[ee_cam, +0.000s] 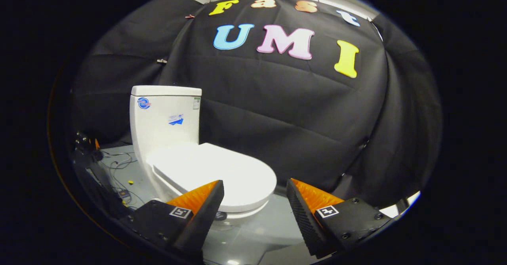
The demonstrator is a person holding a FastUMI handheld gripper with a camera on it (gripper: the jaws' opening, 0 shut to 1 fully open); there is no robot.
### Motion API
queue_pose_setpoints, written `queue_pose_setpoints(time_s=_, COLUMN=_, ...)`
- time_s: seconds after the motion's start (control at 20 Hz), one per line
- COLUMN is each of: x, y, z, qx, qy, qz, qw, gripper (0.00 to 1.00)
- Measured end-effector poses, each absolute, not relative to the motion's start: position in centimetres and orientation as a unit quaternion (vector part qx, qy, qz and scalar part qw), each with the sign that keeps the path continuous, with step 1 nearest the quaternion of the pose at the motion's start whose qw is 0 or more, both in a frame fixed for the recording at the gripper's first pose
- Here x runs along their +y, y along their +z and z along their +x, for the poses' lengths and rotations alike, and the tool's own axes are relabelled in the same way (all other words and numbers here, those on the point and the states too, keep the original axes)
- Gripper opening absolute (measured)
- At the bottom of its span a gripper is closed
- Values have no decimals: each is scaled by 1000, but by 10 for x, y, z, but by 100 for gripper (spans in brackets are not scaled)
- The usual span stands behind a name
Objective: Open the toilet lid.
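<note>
Black cloth (277,110) hangs as the wall behind everything, and below it lies a grey glossy floor (261,225) with some loose thin cables (119,166) beside the base of the toilet. On this floor stands the white ceramic toilet with a tall square tank (166,118). Its smooth white oval plastic lid (222,174) lies flat and closed on the bowl, so the task is not yet begun.

The claw (255,195) is spread wide and holds nothing. One finger sits in front of the near part of the lid, the other stands apart over the bare floor, and the rounded front edge of the lid is just ahead, between them. Whether any finger touches the lid, I cannot tell.

Several things could go wrong from here, in my judgement. The lid is smooth and thin at its rim, so a finger that comes from above will only press it down or slide off. If the finger hooks too deep under the rim, it may catch the seat too and lift both together. The lid turns on hinges near the tank, so a straight upward pull would let the edge escape from the finger and the lid could fall back hard. A fast push near the end may knock it against the tank
</note>
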State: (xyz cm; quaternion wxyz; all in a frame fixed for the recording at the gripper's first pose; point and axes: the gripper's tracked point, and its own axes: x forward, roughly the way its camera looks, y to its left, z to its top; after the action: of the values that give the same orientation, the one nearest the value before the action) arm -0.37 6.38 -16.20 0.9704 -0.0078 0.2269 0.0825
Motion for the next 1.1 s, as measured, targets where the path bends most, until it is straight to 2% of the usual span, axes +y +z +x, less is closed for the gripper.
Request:
queue_pose_setpoints(time_s=0.15, x=81, y=-211, z=-16, qx=318, qy=99, qz=58, qw=941, gripper=99)
queue_pose_setpoints(time_s=0.4, x=91, y=-259, z=-21, qx=412, qy=104, qz=167, qw=890, gripper=99)
queue_pose_setpoints(time_s=0.45, x=93, y=-267, z=-19, qx=428, qy=103, qz=201, qw=875, gripper=90)
queue_pose_setpoints(time_s=0.55, x=95, y=-283, z=-13, qx=447, qy=90, qz=255, qw=853, gripper=81)
queue_pose_setpoints(time_s=0.7, x=101, y=-308, z=-15, qx=465, qy=88, qz=283, qw=834, gripper=82)
queue_pose_setpoints(time_s=0.85, x=118, y=-316, z=-18, qx=463, qy=122, qz=282, qw=831, gripper=82)
queue_pose_setpoints(time_s=0.95, x=138, y=-319, z=-25, qx=475, qy=148, qz=306, qw=812, gripper=62)
queue_pose_setpoints(time_s=1.1, x=146, y=-314, z=-8, qx=452, qy=145, qz=349, qw=808, gripper=60)
